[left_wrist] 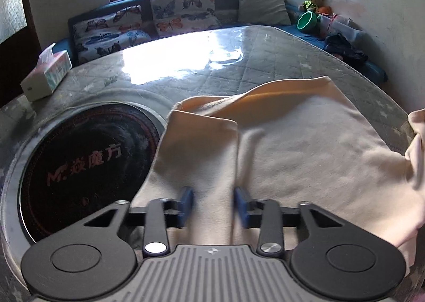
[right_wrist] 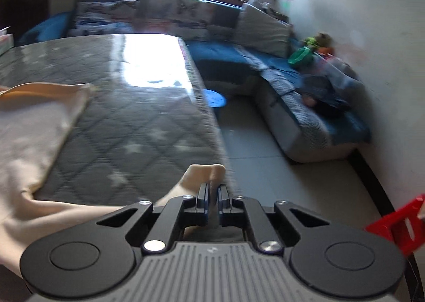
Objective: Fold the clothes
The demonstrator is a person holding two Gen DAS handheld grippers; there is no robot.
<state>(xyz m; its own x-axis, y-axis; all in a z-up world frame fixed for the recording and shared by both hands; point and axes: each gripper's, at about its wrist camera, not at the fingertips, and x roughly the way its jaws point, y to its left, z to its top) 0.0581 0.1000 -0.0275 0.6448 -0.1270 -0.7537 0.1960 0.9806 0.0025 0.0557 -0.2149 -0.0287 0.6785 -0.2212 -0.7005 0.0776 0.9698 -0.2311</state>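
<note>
Two grippers work a cream garment [left_wrist: 305, 137] spread on the quilted table cover [left_wrist: 217, 76]: the right gripper [right_wrist: 211, 194] pinches a cloth corner near the table's edge, seemingly to draw it over, while the left gripper [left_wrist: 213, 202] straddles a folded sleeve, jaws apart.

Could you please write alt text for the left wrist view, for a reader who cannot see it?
The left tongs hang over a cream garment lying on a quilted grey table cover, blue pads apart on either side of a fold. A round black hotplate sits left, a tissue box beyond.
</note>
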